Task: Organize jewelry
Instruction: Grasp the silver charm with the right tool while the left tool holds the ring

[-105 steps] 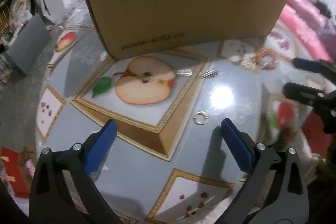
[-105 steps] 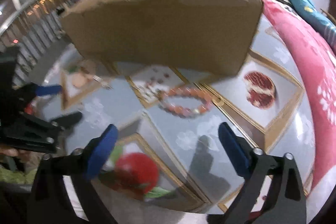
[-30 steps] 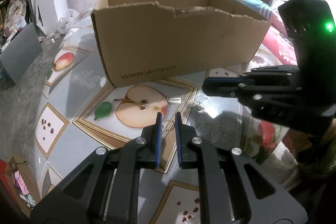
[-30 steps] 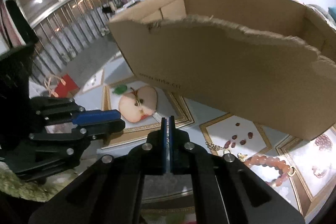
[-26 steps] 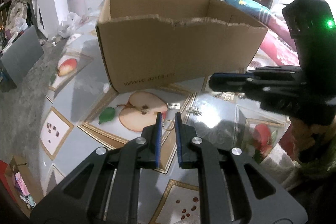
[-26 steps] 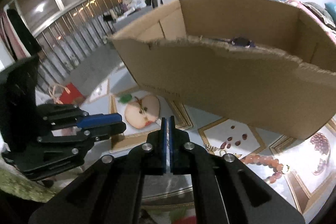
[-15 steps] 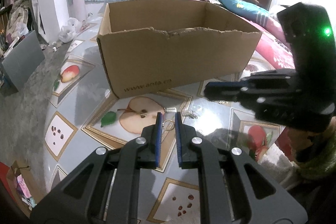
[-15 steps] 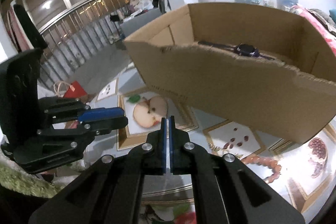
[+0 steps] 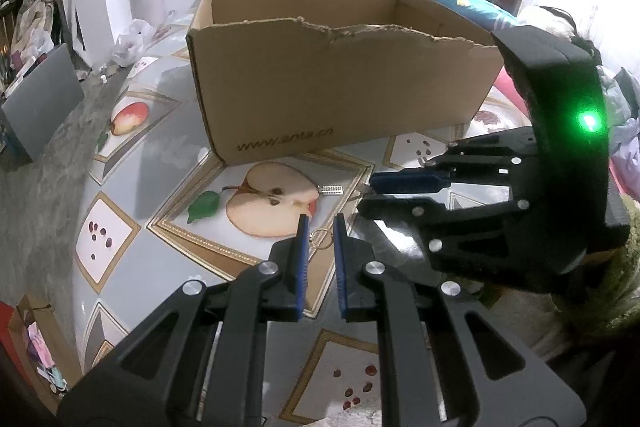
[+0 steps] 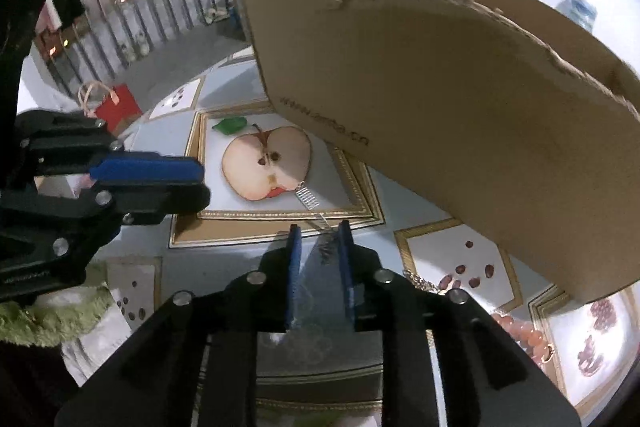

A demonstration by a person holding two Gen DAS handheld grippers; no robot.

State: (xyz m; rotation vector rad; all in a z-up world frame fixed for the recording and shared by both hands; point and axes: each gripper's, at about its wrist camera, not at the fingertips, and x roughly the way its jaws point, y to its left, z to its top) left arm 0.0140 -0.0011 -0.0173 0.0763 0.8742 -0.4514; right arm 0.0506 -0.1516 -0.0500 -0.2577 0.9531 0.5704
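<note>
My left claw [image 9: 319,227] is nearly closed on a thin ring [image 9: 321,239], pinched at its edge and held above the worktop [image 9: 132,187] short of the box [image 9: 340,99]. The ring is light, stiff and slick, I judge, so a grip across the band near the pad tips suits it; too little squeeze and it slips. My right claw [image 10: 319,233] stands slightly open, low over a small silver hair clip [image 10: 325,247] that lies between its pads; a comb-like clip [image 10: 306,195] lies just beyond by the printed apple [image 10: 266,163]. The clip looks flat and springy, best taken across its narrow width. Half a second ago the right claw was shut and high, facing the box opening; now it has dropped and parted. The left has kept its hold on the ring.
</note>
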